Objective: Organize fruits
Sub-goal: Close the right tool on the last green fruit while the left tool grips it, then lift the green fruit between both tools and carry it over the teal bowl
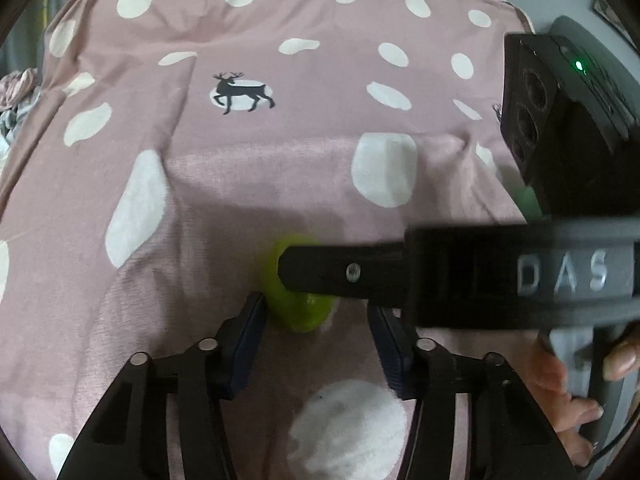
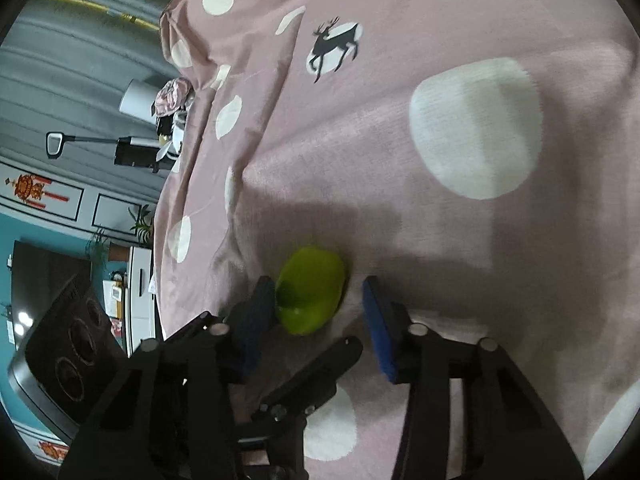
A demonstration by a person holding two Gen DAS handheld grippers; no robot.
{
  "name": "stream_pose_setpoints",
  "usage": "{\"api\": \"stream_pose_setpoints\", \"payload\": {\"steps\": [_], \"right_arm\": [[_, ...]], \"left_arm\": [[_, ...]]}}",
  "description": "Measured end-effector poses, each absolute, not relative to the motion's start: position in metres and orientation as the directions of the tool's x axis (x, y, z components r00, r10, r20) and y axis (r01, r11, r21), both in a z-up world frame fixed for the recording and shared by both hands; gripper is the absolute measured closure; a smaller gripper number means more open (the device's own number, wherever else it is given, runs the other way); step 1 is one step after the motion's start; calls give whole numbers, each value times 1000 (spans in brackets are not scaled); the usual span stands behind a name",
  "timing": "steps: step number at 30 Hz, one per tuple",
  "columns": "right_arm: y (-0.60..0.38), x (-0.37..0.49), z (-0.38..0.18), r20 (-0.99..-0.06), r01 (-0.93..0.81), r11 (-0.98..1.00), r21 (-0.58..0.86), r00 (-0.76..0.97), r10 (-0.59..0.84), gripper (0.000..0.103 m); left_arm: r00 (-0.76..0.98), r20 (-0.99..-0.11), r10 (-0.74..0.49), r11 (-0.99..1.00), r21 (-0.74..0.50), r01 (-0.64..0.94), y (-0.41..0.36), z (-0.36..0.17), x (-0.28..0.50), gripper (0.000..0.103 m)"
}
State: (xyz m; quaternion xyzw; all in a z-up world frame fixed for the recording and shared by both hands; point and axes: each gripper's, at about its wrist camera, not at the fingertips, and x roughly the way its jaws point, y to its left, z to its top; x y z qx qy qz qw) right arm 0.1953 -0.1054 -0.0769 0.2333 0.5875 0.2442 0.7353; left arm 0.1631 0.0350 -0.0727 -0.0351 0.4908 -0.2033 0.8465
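Left gripper [image 1: 316, 312]: jaws part-way apart around the green fruit [image 1: 298, 292]. Its left pad [image 1: 248, 332] looks to touch the fruit's side; the right pad [image 1: 386, 344] stands clear with a gap, so no clamp here.

Right gripper [image 2: 316, 312]: jaws also part-way apart, same green fruit [image 2: 310, 294] between them. The left pad [image 2: 256, 312] sits against the fruit, the right pad [image 2: 378, 324] is off it. Not clamped either.

Both grippers are on one fruit. In the left wrist view a finger of the right gripper crosses over the fruit from the right; in the right wrist view a black finger of the left gripper pokes in from below. Likely a two-handed grab or a handover, judging by the crossed approach.

The fruit lies on the pink spotted bedsheet [image 1: 280, 180], which has a deer print [image 1: 242, 92], near the camera edge. No basket or bowl in view, so I cannot tell the destination. A person's hand [image 1: 568, 380] grips the right gripper's handle.
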Motion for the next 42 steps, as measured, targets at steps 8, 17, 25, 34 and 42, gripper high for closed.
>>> {"api": "stream_pose_setpoints", "payload": {"steps": [8,17,25,34,42], "right_arm": [[-105,197,-78,-746,-87,769,633,197,636,64],[-104,200,-77,-742,-98,771,629,220,633,64],[-110,191,-58,-725,-134,766,629,255,640,64],[-127,172,-37,-677,-146,734,664,300,672,64],[-153,155,-5,-623,-176,709,683,365,691,64]], "left_arm": [[458,-844,-280,932,-125,339,24,-71,167,65],[459,-852,-253,931,-86,354,20,-74,174,67],[539,-799,-267,920,-45,389,13,-57,157,67],[577,-760,-299,924,-79,375,6,-35,138,67],[626,-718,-303,922,-54,384,-19,-6,119,67]]}}
